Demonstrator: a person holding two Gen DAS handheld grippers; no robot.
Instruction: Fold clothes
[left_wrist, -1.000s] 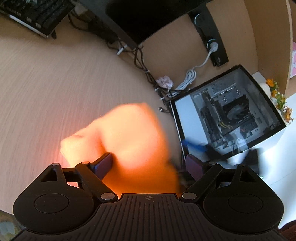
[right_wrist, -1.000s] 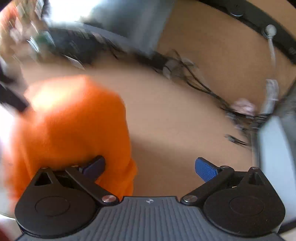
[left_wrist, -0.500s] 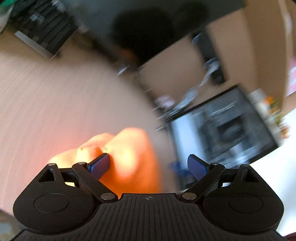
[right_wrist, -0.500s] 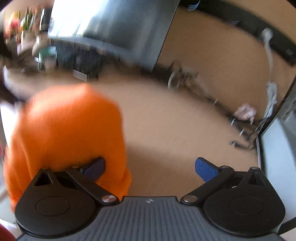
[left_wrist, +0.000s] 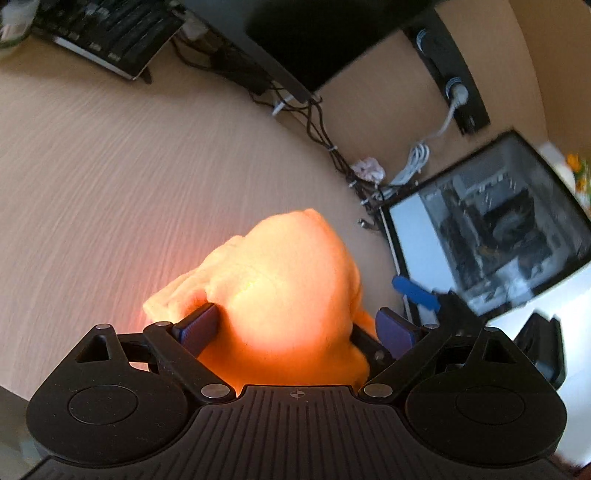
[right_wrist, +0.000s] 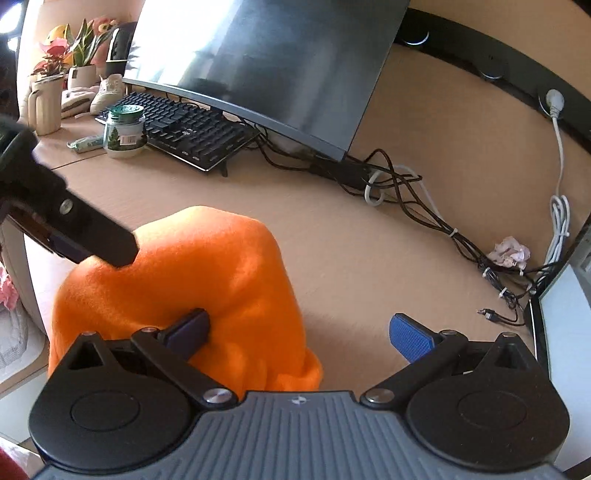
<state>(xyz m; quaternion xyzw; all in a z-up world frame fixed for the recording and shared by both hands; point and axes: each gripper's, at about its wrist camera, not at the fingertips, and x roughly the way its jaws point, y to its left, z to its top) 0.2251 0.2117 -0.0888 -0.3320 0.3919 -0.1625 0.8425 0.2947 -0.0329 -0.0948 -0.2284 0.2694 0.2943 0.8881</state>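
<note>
An orange fleece garment (left_wrist: 284, 291) lies bunched in a mound on the wooden desk (left_wrist: 110, 166). My left gripper (left_wrist: 295, 328) stands wide open around it. The mound fills the gap, touching the left pad (left_wrist: 195, 326) and reaching close to the right one. In the right wrist view the same garment (right_wrist: 207, 273) sits at the left. My right gripper (right_wrist: 301, 334) is open; its left finger (right_wrist: 188, 328) is pushed into the cloth and its blue right pad (right_wrist: 413, 341) hangs free over bare desk. A black finger (right_wrist: 92, 229) of the left gripper rests on the cloth's far left.
A monitor (right_wrist: 266, 55) and black keyboard (right_wrist: 184, 129) stand at the back, with tangled cables (right_wrist: 406, 192) running right. A glass-sided computer case (left_wrist: 491, 229) stands at the right. A jar (right_wrist: 123, 131), a mug and plants sit far left. Bare desk lies right of the garment.
Both views have swung and the blur has cleared. The orange mound bulges higher between the left jaws than half a second ago. The cloth stays against the right gripper's left finger.
</note>
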